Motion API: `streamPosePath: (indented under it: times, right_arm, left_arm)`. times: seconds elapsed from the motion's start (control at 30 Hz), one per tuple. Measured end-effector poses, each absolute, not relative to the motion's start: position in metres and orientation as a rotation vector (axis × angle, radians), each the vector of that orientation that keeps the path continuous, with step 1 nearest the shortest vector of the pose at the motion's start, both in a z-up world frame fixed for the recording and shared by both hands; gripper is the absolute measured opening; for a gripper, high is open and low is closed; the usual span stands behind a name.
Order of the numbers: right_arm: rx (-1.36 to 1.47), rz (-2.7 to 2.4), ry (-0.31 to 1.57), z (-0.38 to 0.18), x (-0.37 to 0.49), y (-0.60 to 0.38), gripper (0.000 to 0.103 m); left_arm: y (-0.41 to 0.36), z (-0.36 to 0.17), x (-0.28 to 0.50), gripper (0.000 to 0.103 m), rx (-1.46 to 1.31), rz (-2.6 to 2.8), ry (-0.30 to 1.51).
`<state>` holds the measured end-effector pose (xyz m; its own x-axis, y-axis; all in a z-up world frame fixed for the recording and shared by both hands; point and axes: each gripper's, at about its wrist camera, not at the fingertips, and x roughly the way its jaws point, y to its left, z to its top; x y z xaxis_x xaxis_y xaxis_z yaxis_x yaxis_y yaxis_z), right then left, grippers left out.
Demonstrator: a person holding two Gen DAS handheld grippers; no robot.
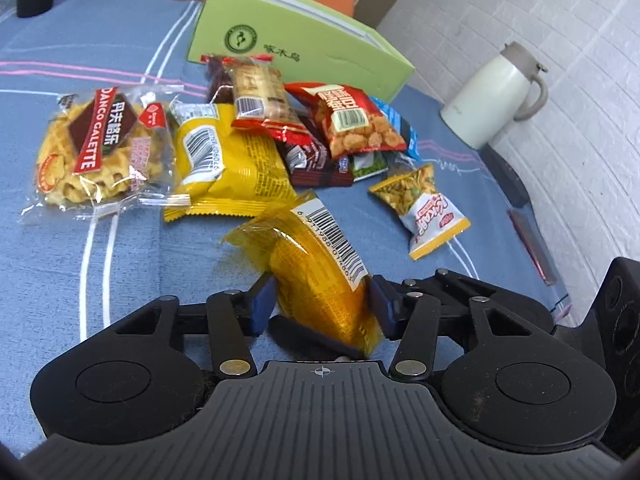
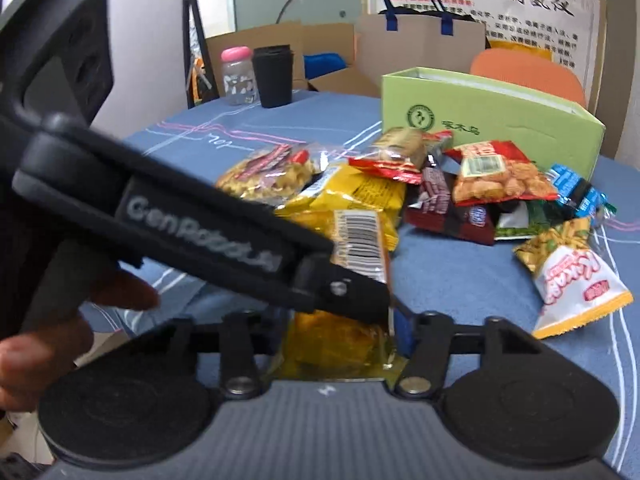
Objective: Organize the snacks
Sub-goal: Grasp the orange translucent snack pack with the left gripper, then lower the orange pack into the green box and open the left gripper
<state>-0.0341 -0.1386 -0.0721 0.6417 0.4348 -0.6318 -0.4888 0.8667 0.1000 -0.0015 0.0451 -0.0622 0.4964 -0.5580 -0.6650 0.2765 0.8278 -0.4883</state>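
A clear yellow snack packet with a barcode label point(image 1: 320, 280) point(image 2: 340, 344) sits just above the blue tablecloth point(image 1: 80, 260). My left gripper point(image 1: 324, 300) is shut on it, both blue pads point(image 1: 262, 306) pressing its sides. My right gripper point(image 2: 344, 332) is shut on the same packet's near end, with one blue pad point(image 2: 404, 332) showing. The left gripper point(image 2: 360, 300) crosses the right wrist view and hides the other pad. Behind lies a pile of snacks: a waffle packet point(image 1: 100, 140), a yellow packet point(image 1: 228, 160) and a red packet point(image 1: 352, 120).
An open green box point(image 1: 296, 40) point(image 2: 480, 120) stands behind the pile. A white jug point(image 1: 496, 96) is near the wall at the right. A pink-capped bottle point(image 2: 238, 76) and a black cup point(image 2: 276, 76) stand at the far edge. A hand point(image 2: 40, 340) holds the left gripper.
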Motion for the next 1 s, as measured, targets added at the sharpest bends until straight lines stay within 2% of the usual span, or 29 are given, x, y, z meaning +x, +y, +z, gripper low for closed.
streamPosePath:
  times: [0.23,0.43,0.57,0.73,0.77,0.83,0.87,1.0]
  right_arm:
    - [-0.087,0.481,0.574,-0.023,-0.004,-0.156,0.059]
    - [-0.153,0.436,0.449,0.027,0.103,-0.167,0.059]
    - [-0.144,0.442,0.477,0.035,0.188,-0.173,0.059]
    - [-0.099,0.474,0.574,0.016,0.262,-0.173,0.059]
    - [-0.097,0.472,0.586,0.010,0.273,-0.171,0.062]
    - [-0.106,0.459,0.590,0.003,0.283,-0.168,0.071]
    - [-0.106,0.451,0.588,0.002,0.284,-0.169,0.073]
    - [-0.060,0.467,0.515,0.019,0.253,-0.179,0.080]
  left_arm:
    - [0.025,-0.017,0.032,0.031,-0.333,-0.583,0.833]
    - [0.001,0.040,0.130,0.031,-0.272,-0.595,0.671]
    - [-0.011,0.059,0.210,0.030,-0.237,-0.541,0.660]
    - [-0.012,0.041,0.285,0.030,-0.235,-0.488,0.730]
    - [-0.012,0.035,0.295,0.031,-0.224,-0.479,0.736]
    - [-0.010,0.025,0.307,0.044,-0.190,-0.436,0.741]
    - [-0.008,0.022,0.311,0.053,-0.181,-0.418,0.739]
    - [0.013,0.027,0.297,0.058,-0.200,-0.409,0.690]
